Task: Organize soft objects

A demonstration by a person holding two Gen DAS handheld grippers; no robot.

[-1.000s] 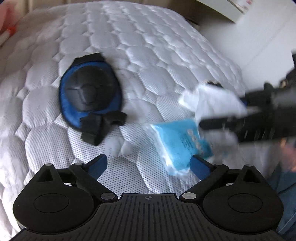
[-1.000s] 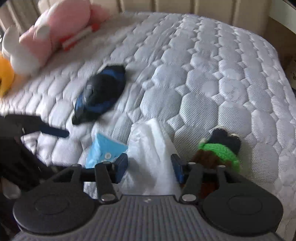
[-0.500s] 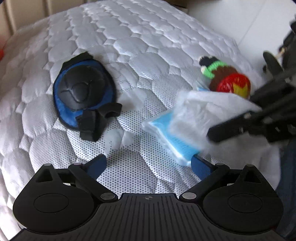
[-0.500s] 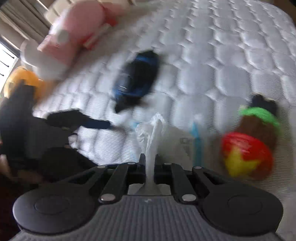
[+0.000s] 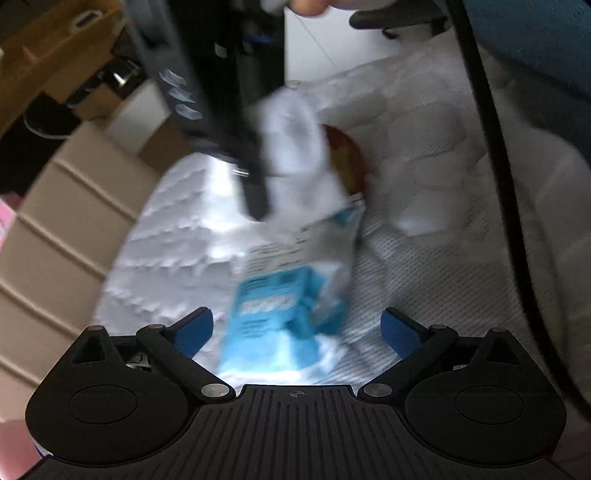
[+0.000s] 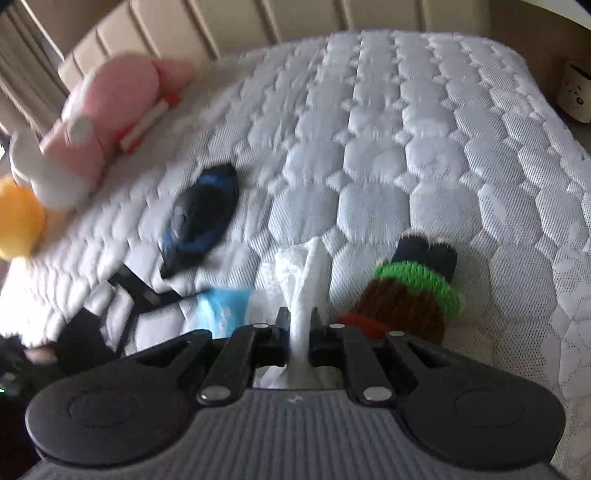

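Note:
My right gripper (image 6: 298, 325) is shut on a white tissue (image 6: 308, 266), which stands pinched upright between its fingers above the quilted mattress (image 6: 406, 129). A blue tissue pack (image 6: 221, 306) lies just left of it. From the left wrist view the same blue tissue pack (image 5: 284, 314) lies between the spread blue fingertips of my open left gripper (image 5: 297, 330), which holds nothing. Above the pack hangs the white tissue (image 5: 295, 155), beside the blurred black right gripper (image 5: 221, 110). A knitted doll (image 6: 410, 291) in brown, green and red lies right of the tissue.
A blue and black knee pad (image 6: 201, 218) lies mid-mattress. A pink plush (image 6: 110, 110) and a yellow plush (image 6: 18, 221) sit at the left edge by the padded headboard (image 6: 240, 22). A person's blue sleeve (image 5: 535, 37) fills the upper right of the left wrist view.
The right gripper closed on the white tissue and stays shut on it, with the tissue pulled up. The left gripper swung toward the blue pack, which now lies between its open fingers.

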